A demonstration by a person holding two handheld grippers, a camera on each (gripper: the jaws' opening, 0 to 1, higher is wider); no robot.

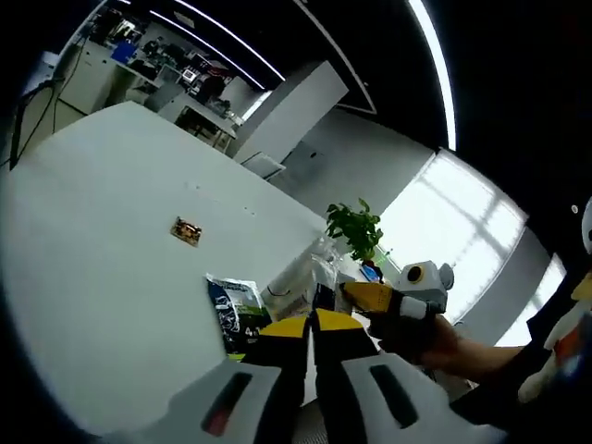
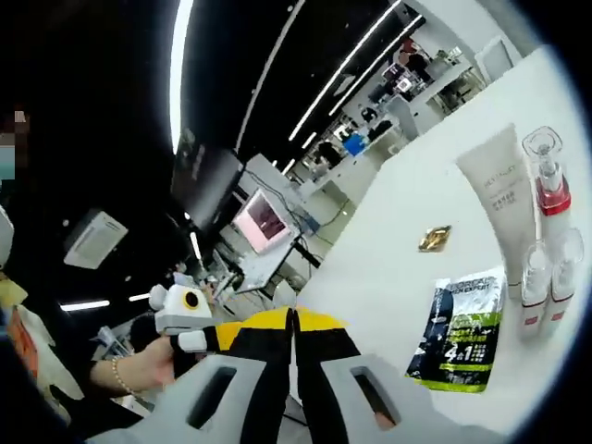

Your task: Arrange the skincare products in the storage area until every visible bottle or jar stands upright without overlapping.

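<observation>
Right claw [image 2: 290,319], jaws closed and empty, with the upright tube [image 2: 500,190], bottles [image 2: 546,245] and flat sachet [image 2: 460,330] ahead to its right on the table [image 2: 388,250]; left claw [image 1: 311,326], likewise closed, lies farther off.

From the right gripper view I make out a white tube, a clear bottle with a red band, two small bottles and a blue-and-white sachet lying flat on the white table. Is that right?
One thing is off: the sachet is green, black and white, not blue and white, as the right gripper view shows. The white tube, the clear bottle with a red band and the two small bottles are on the white table as you say.
</observation>
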